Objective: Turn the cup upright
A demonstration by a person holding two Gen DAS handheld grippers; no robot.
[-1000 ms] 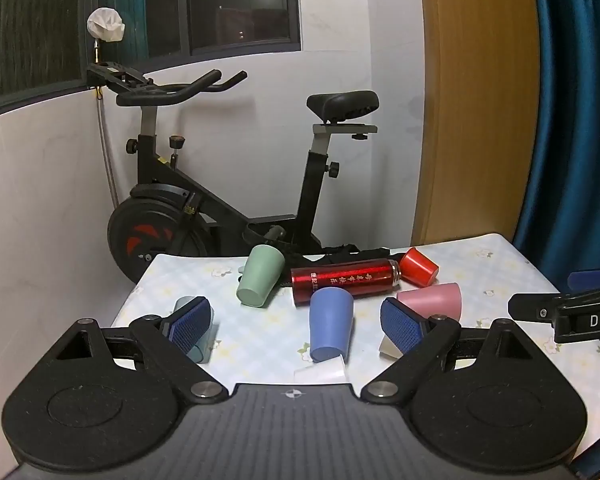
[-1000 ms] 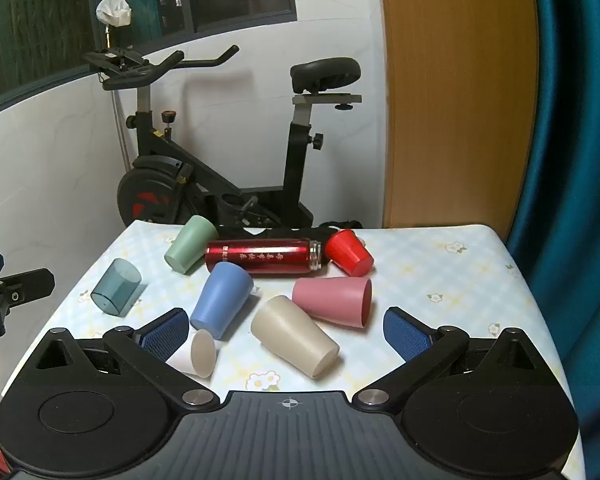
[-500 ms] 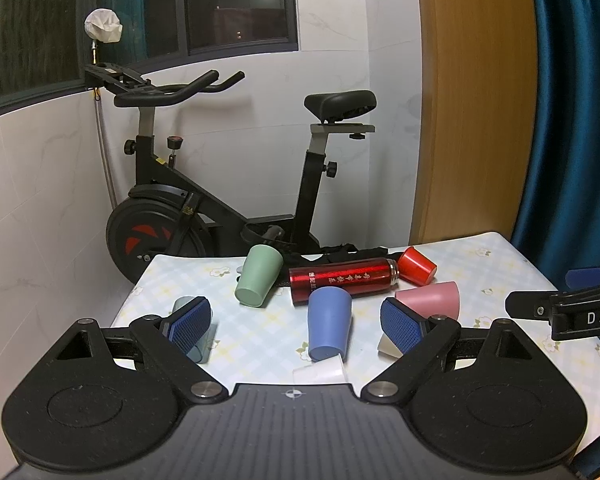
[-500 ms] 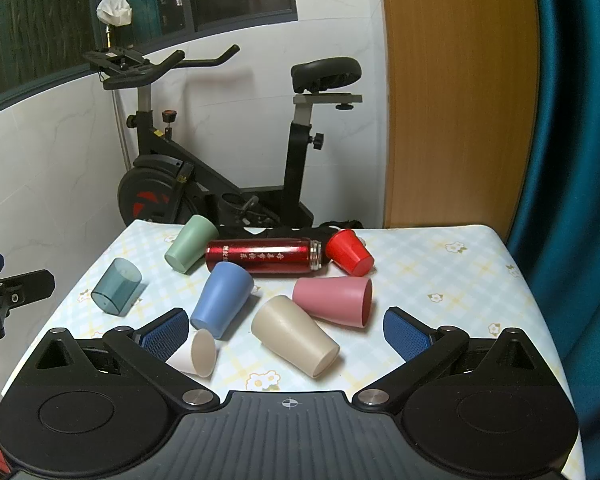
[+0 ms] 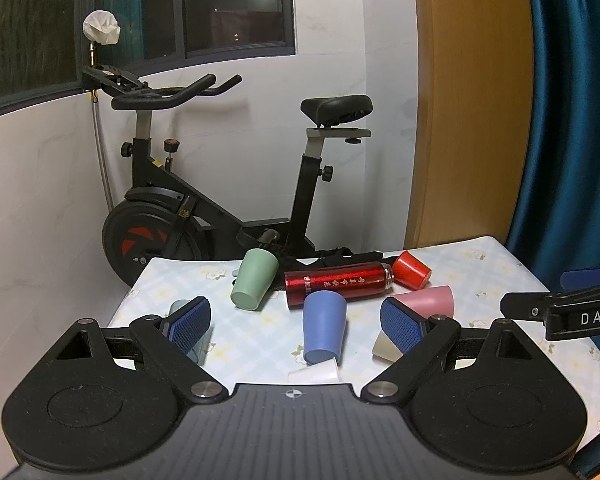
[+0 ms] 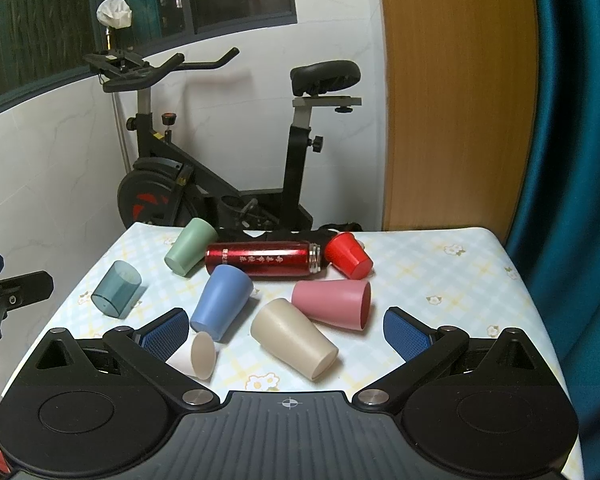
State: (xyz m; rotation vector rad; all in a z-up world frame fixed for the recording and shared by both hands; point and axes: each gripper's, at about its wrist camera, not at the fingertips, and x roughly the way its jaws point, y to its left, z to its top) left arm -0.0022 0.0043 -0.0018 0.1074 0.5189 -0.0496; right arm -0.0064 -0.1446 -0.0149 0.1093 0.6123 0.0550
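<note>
Both grippers (image 5: 298, 320) (image 6: 282, 332) unmoved, cups (image 6: 294, 338) untouched.

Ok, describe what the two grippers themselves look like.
The left gripper and right gripper match: matte black bodies with round dimpled housings, silver pivot screws, a ribbed grey centre with a crosshair mark, and blue textured finger pads. White letters "DAS" show on the right one's side.

7 cups (image 6: 222, 308), 1 red flask (image 6: 262, 259), 1 exercise bike (image 6: 220, 184)

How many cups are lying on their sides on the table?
7: teal far left, green at back, blue centre, white nearest, beige beside it, pink behind, red by the flask. None seems hidden.
</note>
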